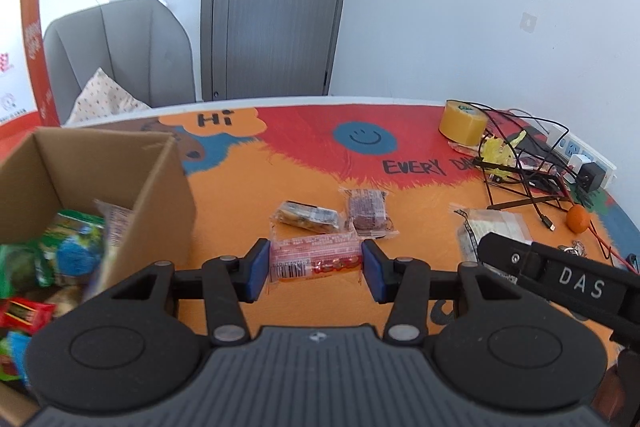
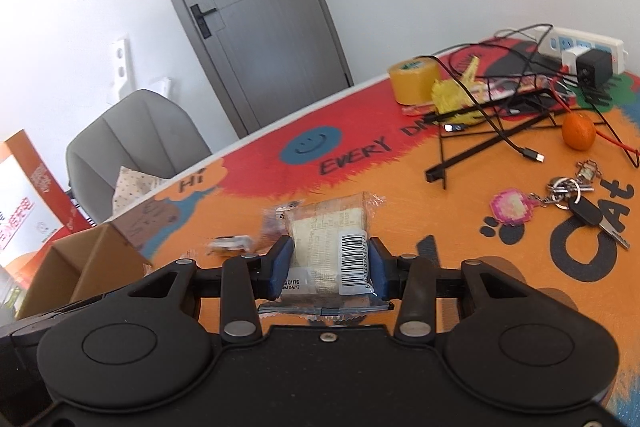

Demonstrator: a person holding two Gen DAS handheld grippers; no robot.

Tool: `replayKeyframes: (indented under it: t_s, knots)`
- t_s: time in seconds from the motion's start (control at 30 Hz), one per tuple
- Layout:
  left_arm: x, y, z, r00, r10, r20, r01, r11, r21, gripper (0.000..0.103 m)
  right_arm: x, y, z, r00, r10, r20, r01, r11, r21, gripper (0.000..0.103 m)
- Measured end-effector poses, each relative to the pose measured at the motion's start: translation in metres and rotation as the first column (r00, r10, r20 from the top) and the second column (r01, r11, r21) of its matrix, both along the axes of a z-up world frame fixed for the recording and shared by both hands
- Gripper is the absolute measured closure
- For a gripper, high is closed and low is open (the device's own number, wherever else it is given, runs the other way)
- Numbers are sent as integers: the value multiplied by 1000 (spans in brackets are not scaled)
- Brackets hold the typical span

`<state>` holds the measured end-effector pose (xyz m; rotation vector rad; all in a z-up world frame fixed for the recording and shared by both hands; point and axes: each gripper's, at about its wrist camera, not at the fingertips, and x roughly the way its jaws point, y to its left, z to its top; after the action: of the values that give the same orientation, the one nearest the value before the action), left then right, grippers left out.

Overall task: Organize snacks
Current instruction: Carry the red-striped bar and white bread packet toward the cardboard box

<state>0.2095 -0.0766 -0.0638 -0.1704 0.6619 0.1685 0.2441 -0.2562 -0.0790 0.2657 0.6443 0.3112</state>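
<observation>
My left gripper (image 1: 315, 269) is shut on a pink and orange snack packet (image 1: 316, 259), held crosswise between its blue pads above the table. Just left of it stands an open cardboard box (image 1: 160, 187) holding several colourful snack packs (image 1: 72, 251). Two wrapped snacks lie on the table beyond the left gripper: a dark bar (image 1: 306, 217) and a reddish-brown cake (image 1: 366, 213). My right gripper (image 2: 330, 267) is shut on a clear-wrapped pale biscuit pack (image 2: 324, 243) with a barcode label, lifted off the table. The right gripper's black body (image 1: 560, 279) reaches into the left wrist view.
On the colourful table mat (image 2: 460, 187) sit a tape roll (image 2: 414, 79), tangled cables over a black wire stand (image 2: 492, 131), a power strip (image 2: 584, 47), an orange fruit (image 2: 578, 133) and a bunch of keys (image 2: 572, 199). A grey chair (image 1: 120, 55) stands behind the table.
</observation>
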Motion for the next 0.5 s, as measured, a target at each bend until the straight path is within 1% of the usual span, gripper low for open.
replayKeyframes:
  t_s: [0.1,0.5]
  knots:
    - [-12,3,7,1000,6,21,-7,1000,30,55,-8,6,7,1000,19,23,-19,1000,-6,62]
    - [-52,22,34,997,30,75,-34,998,58,55,-39,28,35,991,63,117,-58,997,-47,62]
